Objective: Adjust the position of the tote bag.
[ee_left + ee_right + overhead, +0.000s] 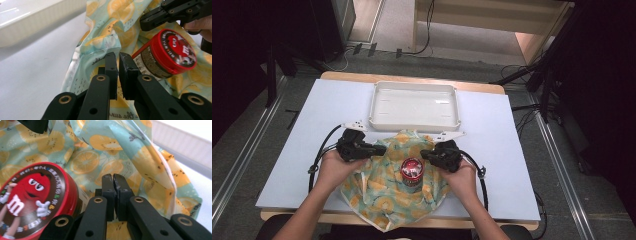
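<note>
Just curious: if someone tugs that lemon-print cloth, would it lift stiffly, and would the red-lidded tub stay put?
The cloth probably flops: it already lies in folds and wrinkles. The tub stands on it, tall for its base, so a tug may tip it.

Your cloth [382,192]: mint green with orange citrus-slice print, white edging, rumpled, spread on desk [302,150] near front edge, one corner hanging over it, far edge bunched up in folds. Your can [412,172]: brown label, red lid with cartoon candy figure, upright on middle of cloth.
</note>
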Tool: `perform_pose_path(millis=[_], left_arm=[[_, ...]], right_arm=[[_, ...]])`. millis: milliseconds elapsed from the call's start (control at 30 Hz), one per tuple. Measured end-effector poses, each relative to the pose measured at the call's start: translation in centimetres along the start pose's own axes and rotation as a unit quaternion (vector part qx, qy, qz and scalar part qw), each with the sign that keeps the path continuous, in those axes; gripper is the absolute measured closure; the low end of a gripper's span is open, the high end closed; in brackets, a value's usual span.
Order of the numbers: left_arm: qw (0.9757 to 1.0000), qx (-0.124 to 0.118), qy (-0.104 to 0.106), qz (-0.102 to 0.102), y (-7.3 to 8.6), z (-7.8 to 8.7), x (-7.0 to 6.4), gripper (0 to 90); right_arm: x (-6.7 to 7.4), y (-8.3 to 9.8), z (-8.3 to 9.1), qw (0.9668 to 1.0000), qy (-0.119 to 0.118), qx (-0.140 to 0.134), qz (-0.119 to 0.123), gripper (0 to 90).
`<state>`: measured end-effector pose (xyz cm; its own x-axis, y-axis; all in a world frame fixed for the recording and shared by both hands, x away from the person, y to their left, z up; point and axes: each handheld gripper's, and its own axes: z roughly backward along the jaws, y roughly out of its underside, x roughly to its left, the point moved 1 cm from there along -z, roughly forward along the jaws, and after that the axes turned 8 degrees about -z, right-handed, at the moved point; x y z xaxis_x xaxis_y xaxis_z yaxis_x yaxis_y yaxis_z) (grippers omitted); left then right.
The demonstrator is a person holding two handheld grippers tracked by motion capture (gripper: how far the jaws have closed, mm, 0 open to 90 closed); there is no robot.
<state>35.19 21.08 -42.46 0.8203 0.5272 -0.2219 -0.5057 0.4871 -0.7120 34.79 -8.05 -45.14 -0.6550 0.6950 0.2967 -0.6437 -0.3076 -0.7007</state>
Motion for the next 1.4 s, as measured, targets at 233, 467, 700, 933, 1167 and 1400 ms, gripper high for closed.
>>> perform_pose_path(millis=[233, 467, 700, 933, 1167, 1400], left_arm=[[0.9996, 0.025, -0.011, 0.011, 1.2, -0.7, 1.1, 85.8], [0.9994, 0.024, -0.008, 0.022, 2.1, -1.4, 2.0, 85.8], [0.999, 0.029, -0.02, 0.028, 2.6, -1.8, 2.5, 86.1], [0.9981, 0.041, -0.035, 0.032, 3.1, -1.9, 2.9, 87.2], [0.9974, 0.046, -0.041, 0.038, 3.3, -1.8, 3.2, 87.2], [0.9969, 0.046, -0.045, 0.045, 3.4, -1.5, 3.5, 87.6]], right_arm=[[-0.3, 1.0, -1.0, 0.9997, 0.016, 0.019, -0.002, 89.1], [-0.7, 1.7, -1.5, 0.9992, 0.029, 0.027, -0.003, 89.0], [-1.5, 2.1, -1.5, 0.9981, 0.053, 0.029, -0.007, 89.9], [-2.6, 2.3, -0.9, 0.9967, 0.073, 0.023, -0.027, 90.0], [-3.3, 2.8, 0.1, 0.9946, 0.094, 0.021, -0.038, 90.0], [-3.7, 3.1, 0.8, 0.9925, 0.113, 0.026, -0.037, 90.0]])
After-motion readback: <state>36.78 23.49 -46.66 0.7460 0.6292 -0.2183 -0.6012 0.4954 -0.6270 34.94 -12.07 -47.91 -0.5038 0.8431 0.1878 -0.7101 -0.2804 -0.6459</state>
